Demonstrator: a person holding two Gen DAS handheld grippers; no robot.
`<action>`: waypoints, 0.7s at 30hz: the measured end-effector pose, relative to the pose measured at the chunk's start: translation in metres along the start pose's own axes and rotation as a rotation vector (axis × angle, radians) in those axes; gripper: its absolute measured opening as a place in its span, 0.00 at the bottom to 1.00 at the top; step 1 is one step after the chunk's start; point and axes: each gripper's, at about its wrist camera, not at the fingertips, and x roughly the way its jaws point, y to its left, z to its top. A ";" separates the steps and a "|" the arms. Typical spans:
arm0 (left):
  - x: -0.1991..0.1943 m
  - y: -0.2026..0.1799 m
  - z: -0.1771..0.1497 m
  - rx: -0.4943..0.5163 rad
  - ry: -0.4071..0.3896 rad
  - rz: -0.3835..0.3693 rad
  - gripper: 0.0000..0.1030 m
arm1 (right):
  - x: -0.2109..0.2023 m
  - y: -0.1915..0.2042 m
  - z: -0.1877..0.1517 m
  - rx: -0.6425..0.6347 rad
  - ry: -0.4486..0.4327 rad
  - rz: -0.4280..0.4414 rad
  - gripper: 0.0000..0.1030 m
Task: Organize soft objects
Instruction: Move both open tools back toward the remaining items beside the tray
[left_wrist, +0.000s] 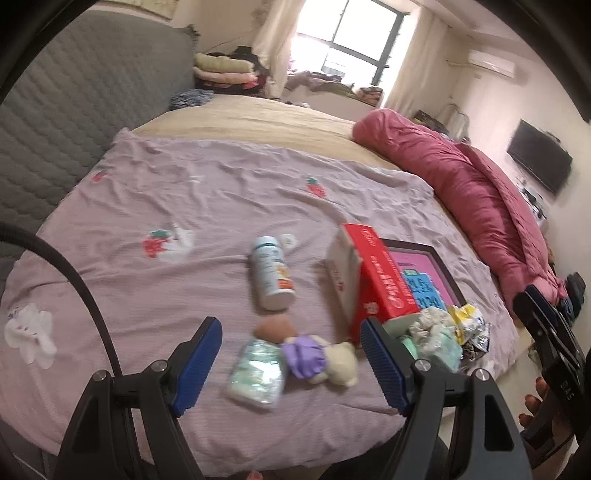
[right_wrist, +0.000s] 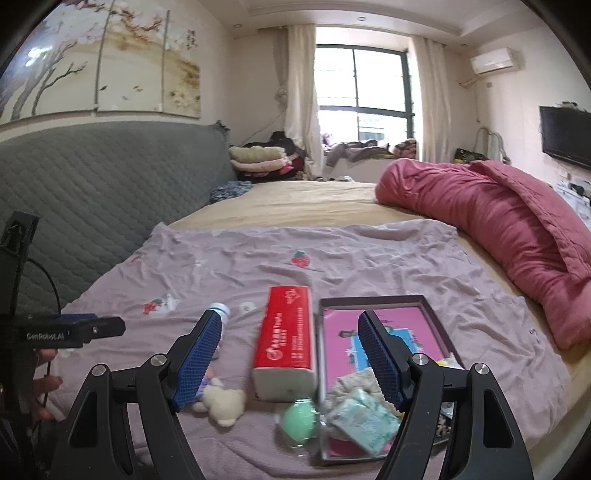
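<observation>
Small cream teddy bear on its side on the lilac sheet of the bed, fluffy, with a purple glove-like cloth bunched against its body. Just left of it, a soft plastic-wrapped pack, pale green and white, flat on the sheet; a round brownish thing touching its far end, too blurred to name. White bottle on its side a little farther away, apart from the bear.

Red tissue pack between the bear and the shallow tray, pressed against the tray's left rim. Tray with dark rim and pink printed bottom; in its near part, a crumpled whitish cloth and a second pale green wrapped pack on top of each other. Mint green round object on the sheet, just beside the near left corner of the tray.

Left gripper wide open, nothing between the blue pads, over the bear and the pack. Right gripper also wide open and not holding anything, above the tissue pack and the tray.
</observation>
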 end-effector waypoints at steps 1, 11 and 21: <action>-0.001 0.006 0.000 -0.008 0.001 0.005 0.75 | 0.001 0.004 0.001 -0.006 0.002 0.006 0.75; -0.005 0.053 -0.012 -0.044 0.040 0.062 0.75 | 0.012 0.054 -0.005 -0.125 0.056 0.102 0.75; 0.043 0.054 -0.042 -0.009 0.168 0.069 0.75 | 0.043 0.080 -0.038 -0.220 0.177 0.157 0.75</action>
